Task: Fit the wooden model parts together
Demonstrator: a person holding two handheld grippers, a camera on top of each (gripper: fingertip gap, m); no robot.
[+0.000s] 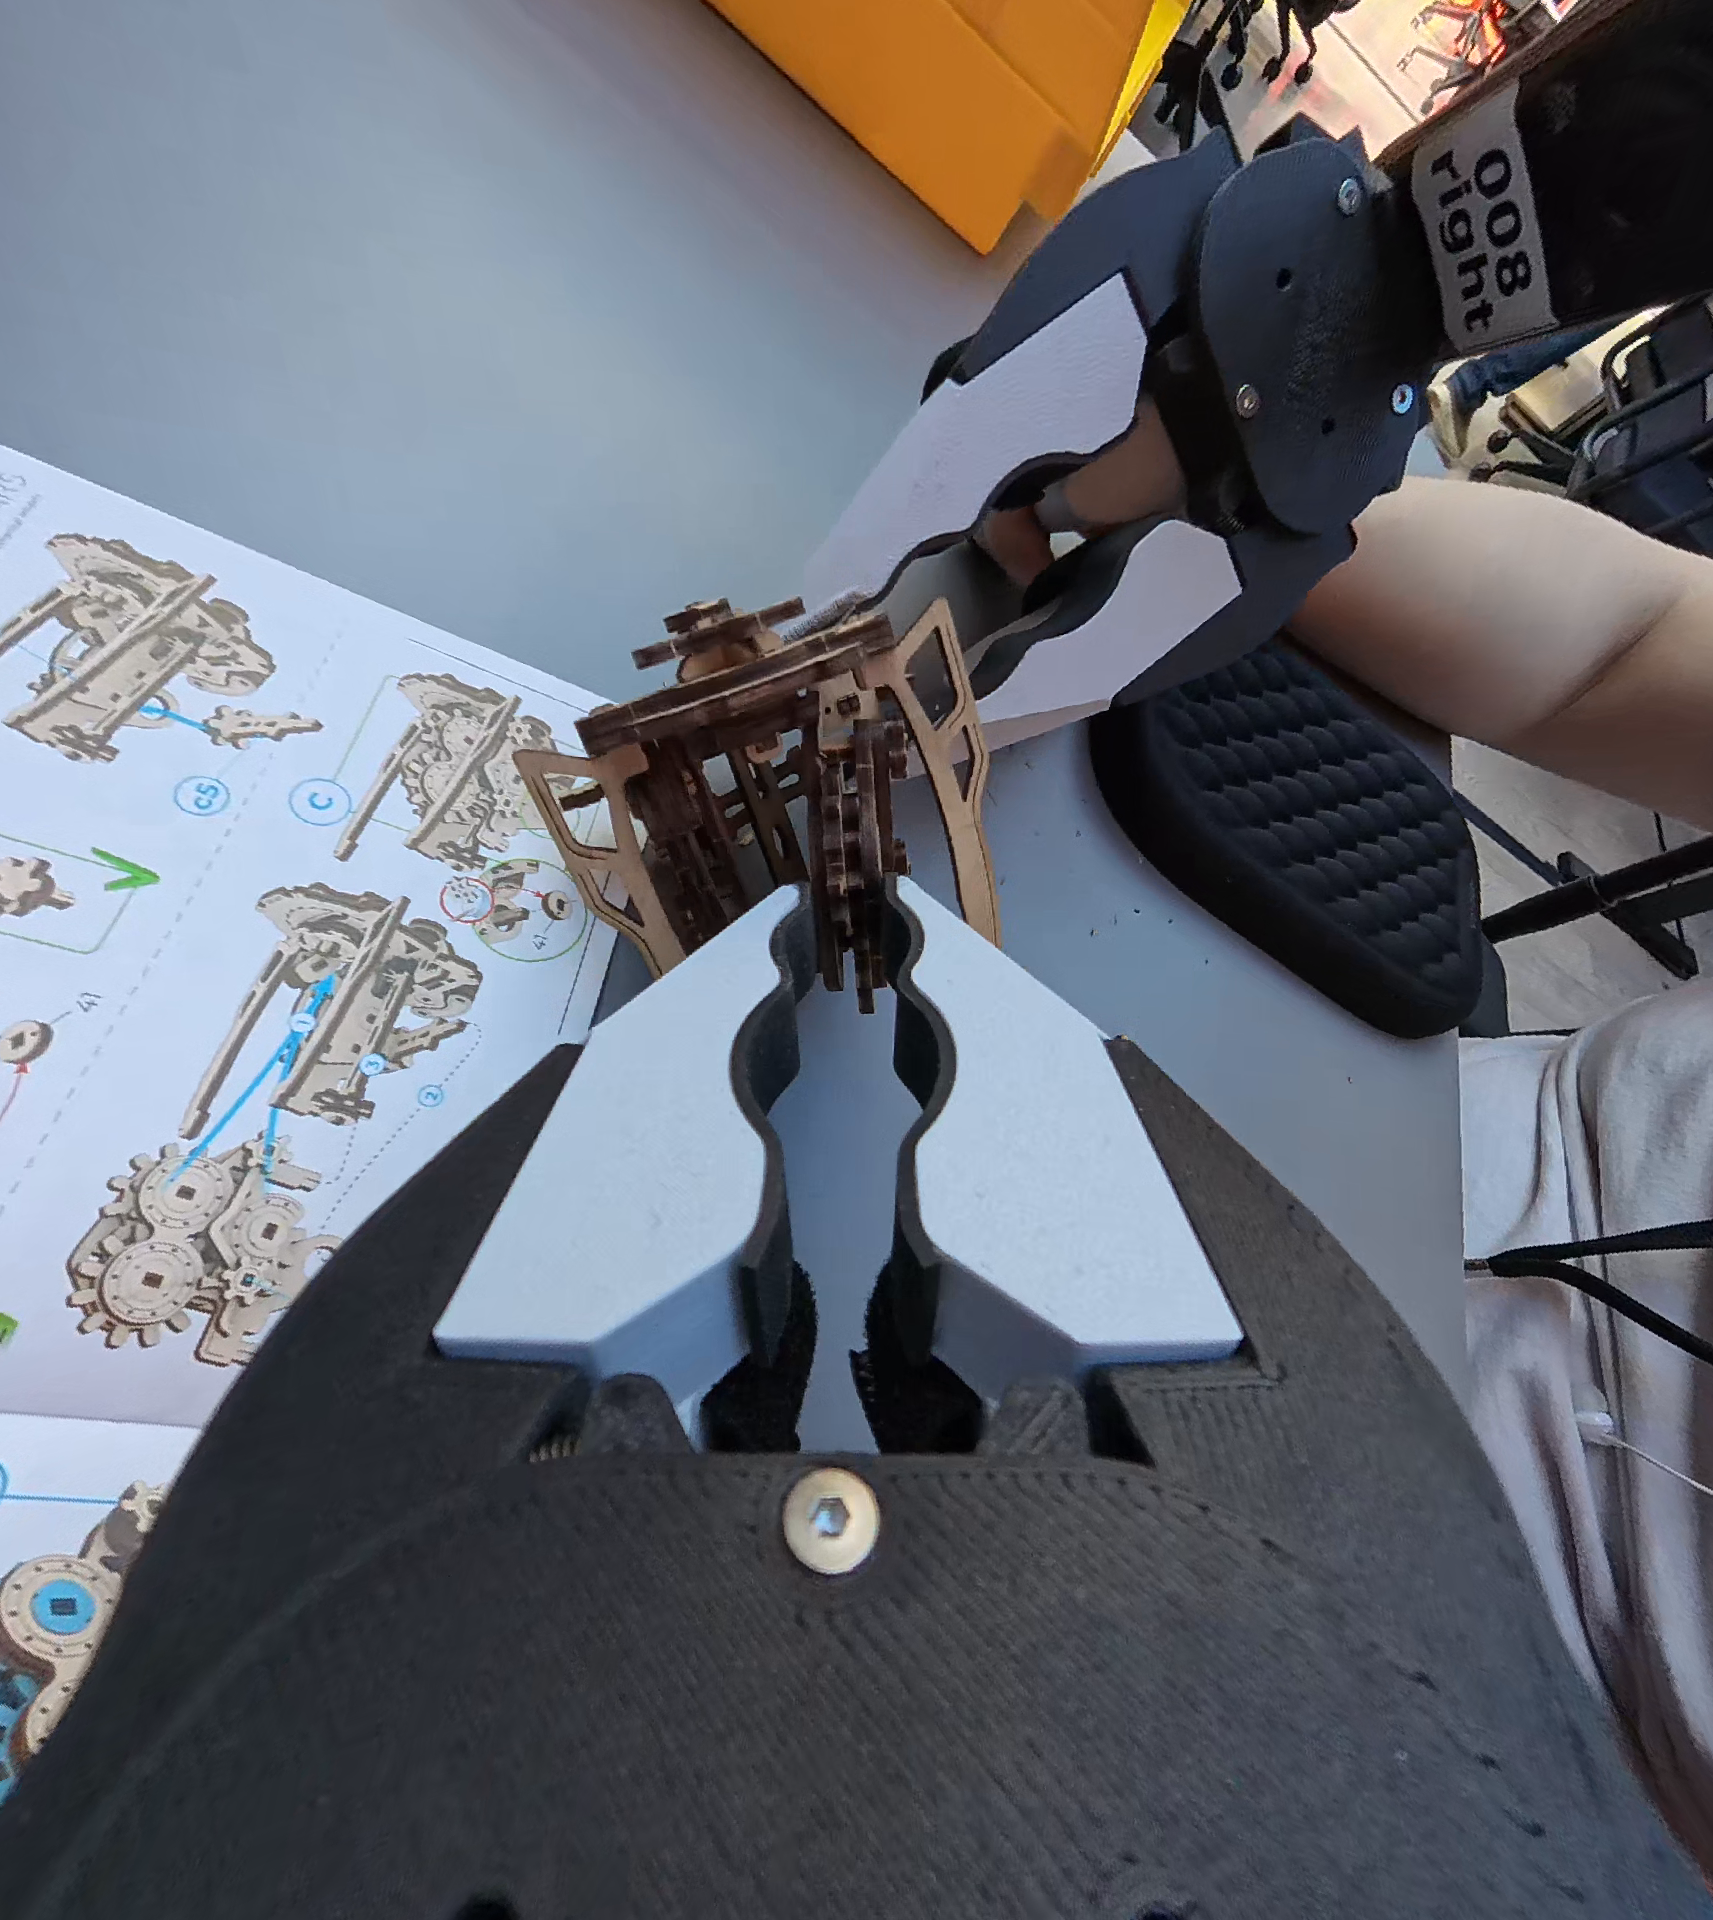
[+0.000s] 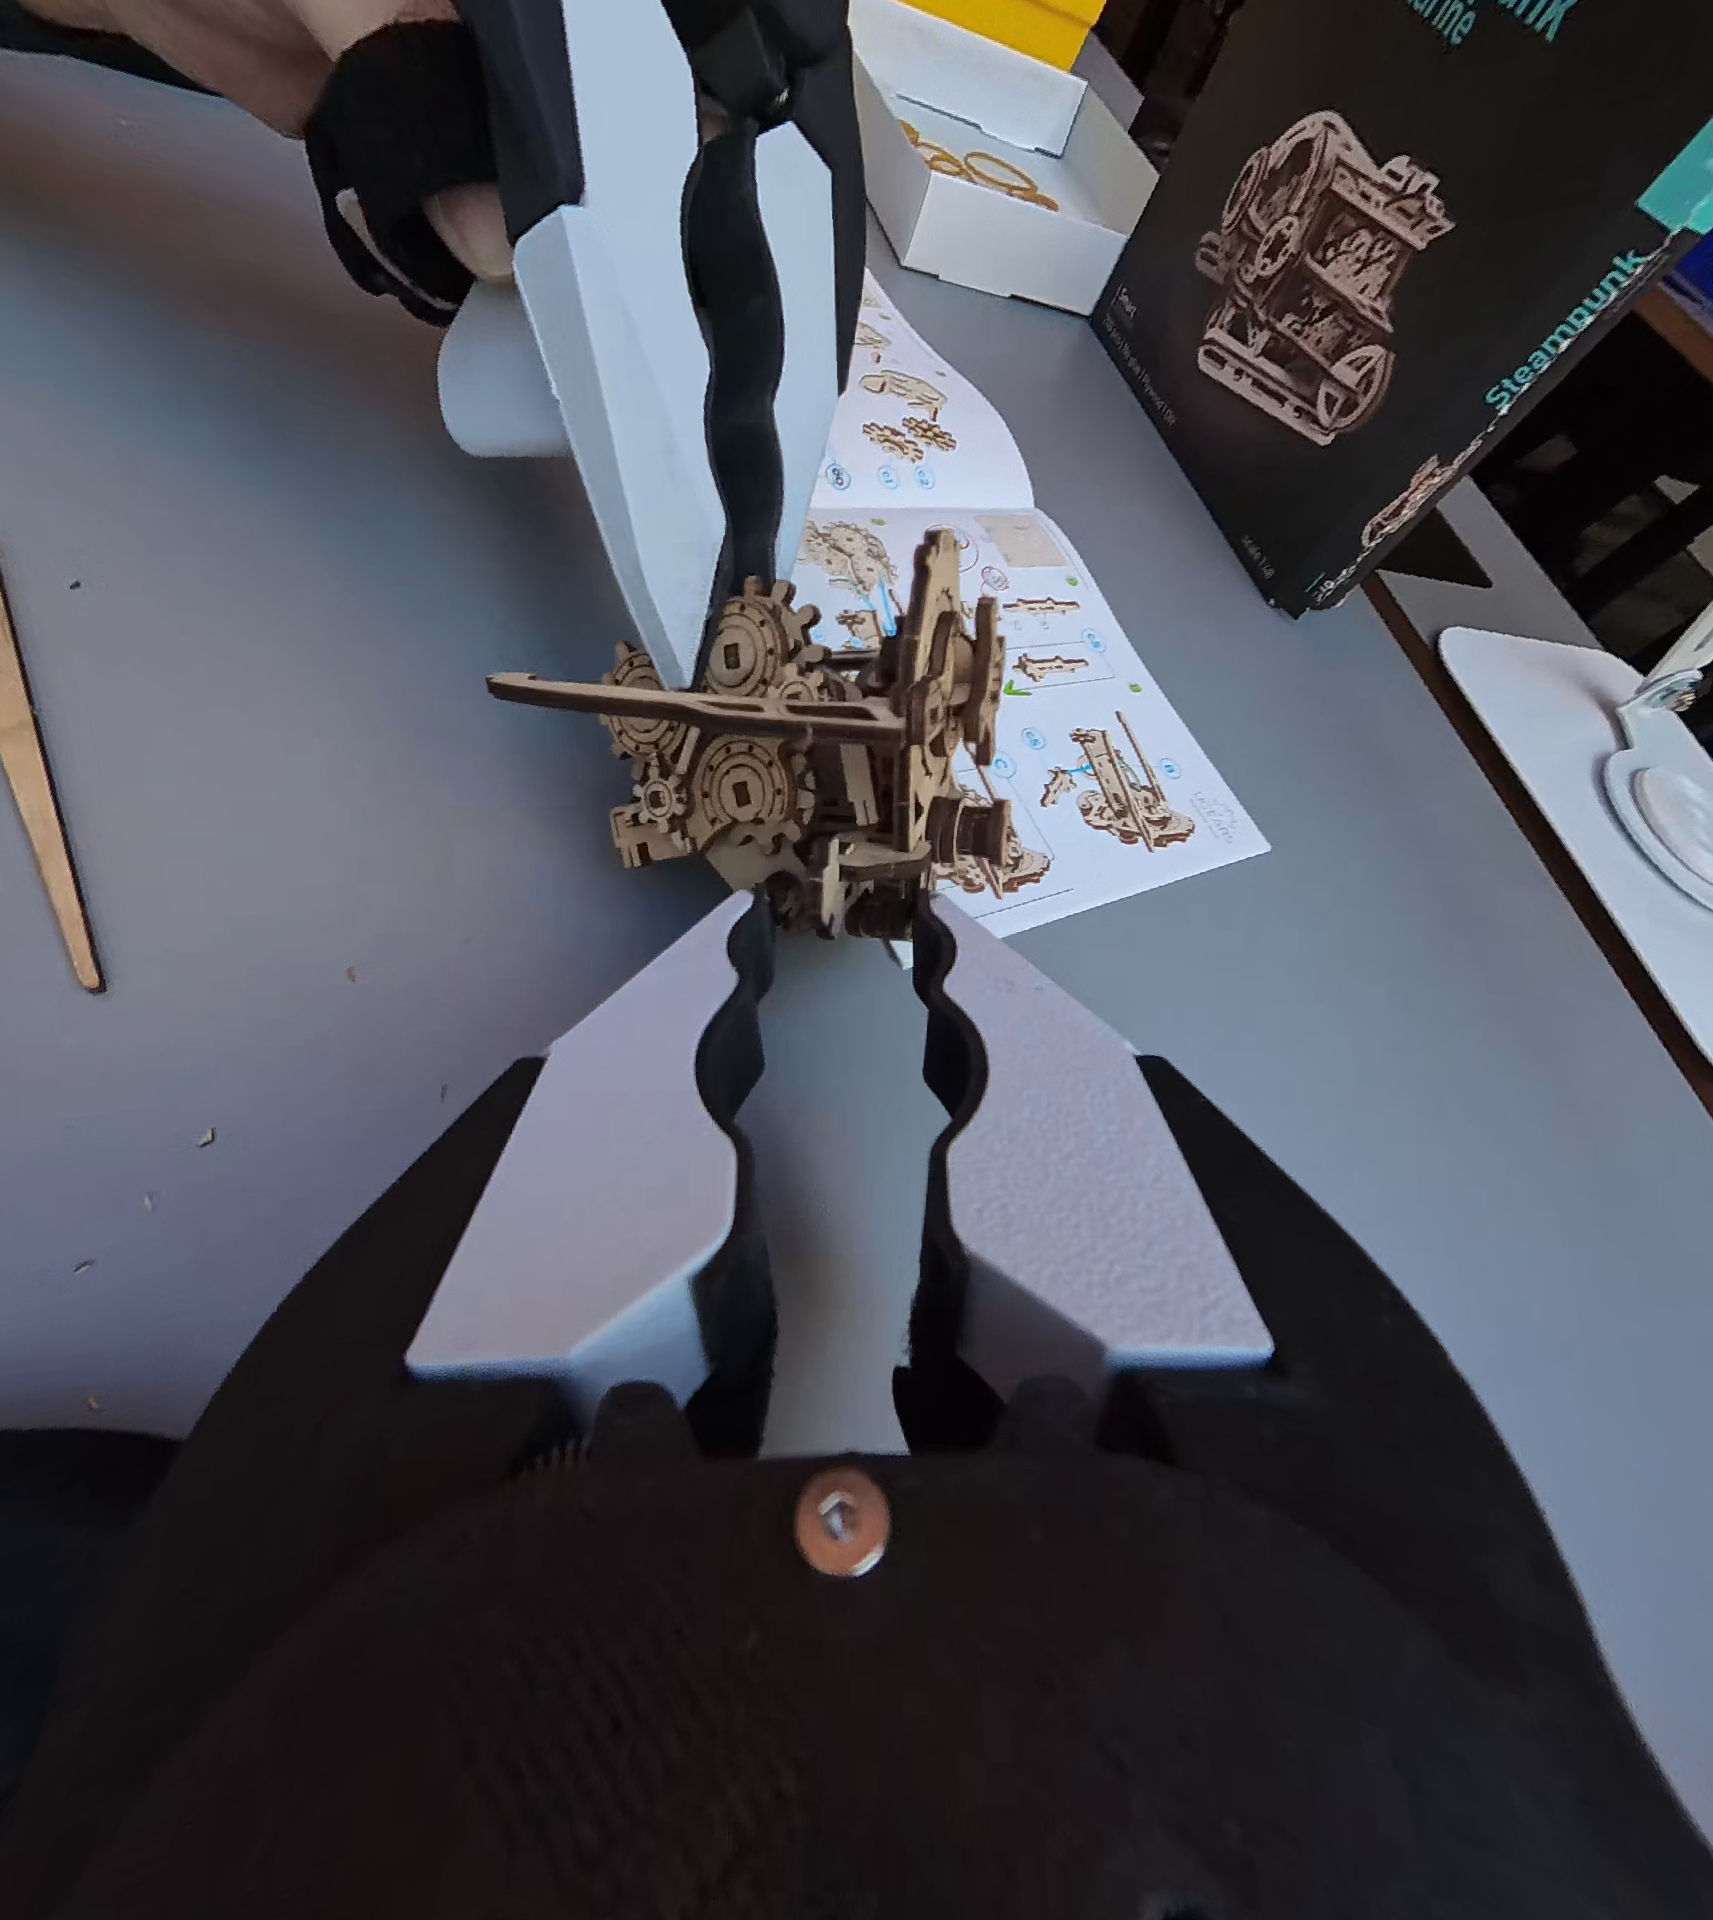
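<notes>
A wooden gear model point(image 1: 779, 769) of laser-cut frames, cogs and two long legs is held above the grey table between both grippers. My left gripper point(image 1: 854, 914) is shut on a stack of toothed wheels at the model's near end. In the right wrist view my right gripper point(image 2: 836, 914) is shut on the model point(image 2: 790, 748) at its lower frame, and the left gripper point(image 2: 717, 644) comes down from above onto the gear cluster. The right gripper also shows in the left wrist view point(image 1: 893, 613), closed on the model's far side.
An open instruction booklet point(image 1: 166, 935) lies on the table under the model. A loose wooden strip point(image 2: 10, 748) lies far left. A dark product box point(image 2: 1371, 291), a white tray with parts point(image 2: 997, 208) and a white lamp base point(image 2: 1641, 831) stand at the right. A yellow box point(image 1: 935, 94) sits at the back. About 4 cm separates my left fingertips from my right.
</notes>
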